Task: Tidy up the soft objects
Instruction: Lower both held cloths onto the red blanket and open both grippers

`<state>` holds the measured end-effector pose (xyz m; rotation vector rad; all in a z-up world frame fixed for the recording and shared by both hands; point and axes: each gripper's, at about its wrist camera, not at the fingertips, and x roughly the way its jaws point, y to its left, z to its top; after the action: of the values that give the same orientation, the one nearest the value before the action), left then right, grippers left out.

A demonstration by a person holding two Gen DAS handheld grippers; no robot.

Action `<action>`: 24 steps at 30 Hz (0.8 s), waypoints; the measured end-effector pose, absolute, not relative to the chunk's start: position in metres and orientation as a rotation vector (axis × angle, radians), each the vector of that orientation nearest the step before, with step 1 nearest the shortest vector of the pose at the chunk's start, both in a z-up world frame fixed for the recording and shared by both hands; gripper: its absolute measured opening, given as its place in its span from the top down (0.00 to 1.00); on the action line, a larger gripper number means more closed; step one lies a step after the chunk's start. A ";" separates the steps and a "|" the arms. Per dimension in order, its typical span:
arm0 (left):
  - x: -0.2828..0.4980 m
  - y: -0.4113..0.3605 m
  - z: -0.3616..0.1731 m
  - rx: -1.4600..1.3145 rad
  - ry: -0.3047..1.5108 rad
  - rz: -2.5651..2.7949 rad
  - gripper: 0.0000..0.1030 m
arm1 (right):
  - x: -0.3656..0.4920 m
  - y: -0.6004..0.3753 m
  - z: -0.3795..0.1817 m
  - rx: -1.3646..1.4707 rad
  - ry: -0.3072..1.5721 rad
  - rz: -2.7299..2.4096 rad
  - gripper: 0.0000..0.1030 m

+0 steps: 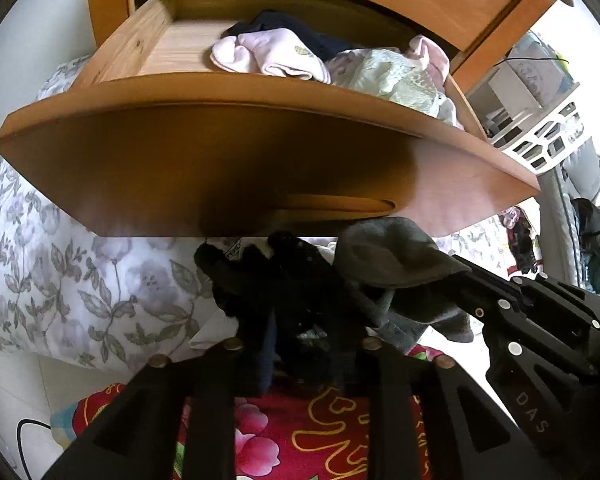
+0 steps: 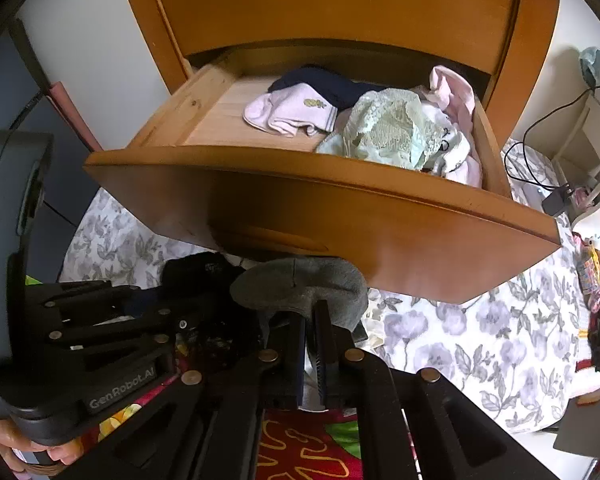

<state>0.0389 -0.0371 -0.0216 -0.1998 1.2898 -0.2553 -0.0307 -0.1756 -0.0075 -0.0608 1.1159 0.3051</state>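
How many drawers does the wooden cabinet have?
2 show. The upper drawer is shut; the lower drawer is pulled out, with clothes inside. Any drawers lower down would be hidden behind it.

A honey-coloured wooden nightstand [image 2: 340, 12] stands against a pale wall [image 2: 100, 52], its lower drawer [image 2: 320, 208] pulled out over bedding printed with grey-lilac flowers [image 2: 480, 344]. Daylight floods in from the right, where a white slatted basket [image 1: 540, 136] and a pale shelf unit [image 2: 588, 148] with a trailing black cable [image 2: 540, 128] sit washed out in the glare. A red floral blanket [image 1: 300, 432] lies in the foreground, and pale floor tiles [image 1: 16, 380] show at the left.
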 end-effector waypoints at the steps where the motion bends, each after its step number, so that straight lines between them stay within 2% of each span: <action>1: 0.039 -0.036 -0.021 -0.200 1.292 -0.252 0.68 | -0.030 -0.176 -0.009 -0.062 1.119 0.306 0.93; 3: 0.039 -0.035 -0.020 -0.203 1.289 -0.251 0.60 | -0.031 -0.176 -0.010 -0.065 1.123 0.305 0.93; 5: 0.039 -0.033 -0.016 -0.207 1.281 -0.242 0.48 | -0.030 -0.177 -0.010 -0.069 1.128 0.301 0.93; 9: 0.037 -0.026 -0.005 -0.210 1.256 -0.213 0.44 | -0.030 -0.178 -0.006 -0.076 1.118 0.286 0.76; 13: 0.034 -0.017 0.007 -0.205 1.223 -0.170 0.34 | -0.032 -0.181 0.001 -0.077 1.103 0.270 0.74; 15: 0.033 -0.013 0.010 -0.202 1.210 -0.153 0.33 | -0.034 -0.182 0.005 -0.078 1.097 0.262 0.72; 16: 0.033 -0.011 0.011 -0.201 1.206 -0.147 0.33 | -0.034 -0.183 0.006 -0.078 1.094 0.257 0.64; 17: 0.033 -0.010 0.013 -0.200 1.204 -0.138 0.32 | -0.035 -0.184 0.008 -0.077 1.090 0.250 0.51; 18: 0.033 -0.008 0.014 -0.197 1.201 -0.130 0.32 | -0.035 -0.184 0.010 -0.076 1.084 0.239 0.45; 19: 0.032 -0.007 0.015 -0.194 1.198 -0.125 0.32 | -0.036 -0.185 0.012 -0.076 1.079 0.232 0.42; 21: 0.032 -0.005 0.015 -0.191 1.196 -0.112 0.32 | -0.036 -0.187 0.013 -0.071 1.077 0.223 0.41; 24: 0.030 -0.003 0.015 -0.189 1.192 -0.097 0.31 | -0.036 -0.191 0.013 -0.064 1.082 0.206 0.32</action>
<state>0.0303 -0.0026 0.0150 -0.1888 1.1920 -0.0968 -0.0360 -0.1905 0.0134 -0.0636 1.0823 0.2056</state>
